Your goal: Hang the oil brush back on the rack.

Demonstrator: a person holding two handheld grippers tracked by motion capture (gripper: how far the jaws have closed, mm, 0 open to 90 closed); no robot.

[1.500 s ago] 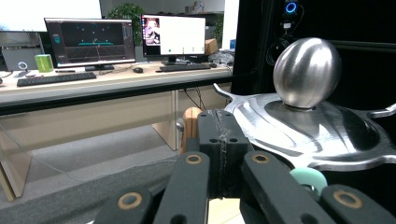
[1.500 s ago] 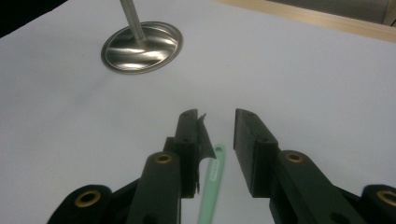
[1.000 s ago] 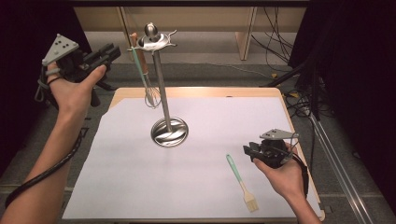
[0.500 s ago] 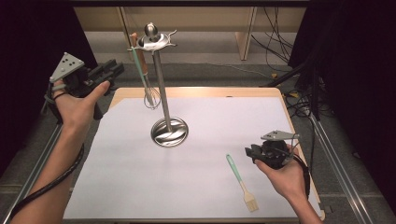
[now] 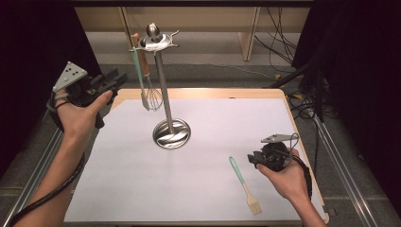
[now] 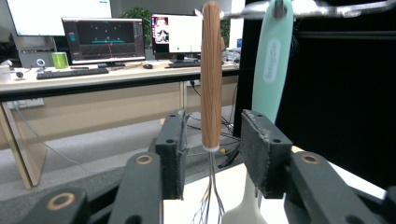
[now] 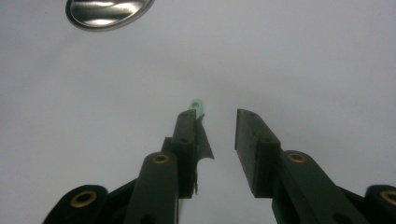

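Your wooden table [image 5: 288, 113] carries a white sheet [image 5: 142, 189] over most of its top. The stand's round metal base [image 5: 171, 134] sits on it; the green-handled pastry brush [image 5: 244, 185] lies front-right of that base.

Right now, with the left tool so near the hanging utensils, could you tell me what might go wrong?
1. The open left tool frames the wooden whisk handle; the mint handle hangs close beside, so closing could catch both.
2. The stand is tall on a small base; a sideways pull might tip it.
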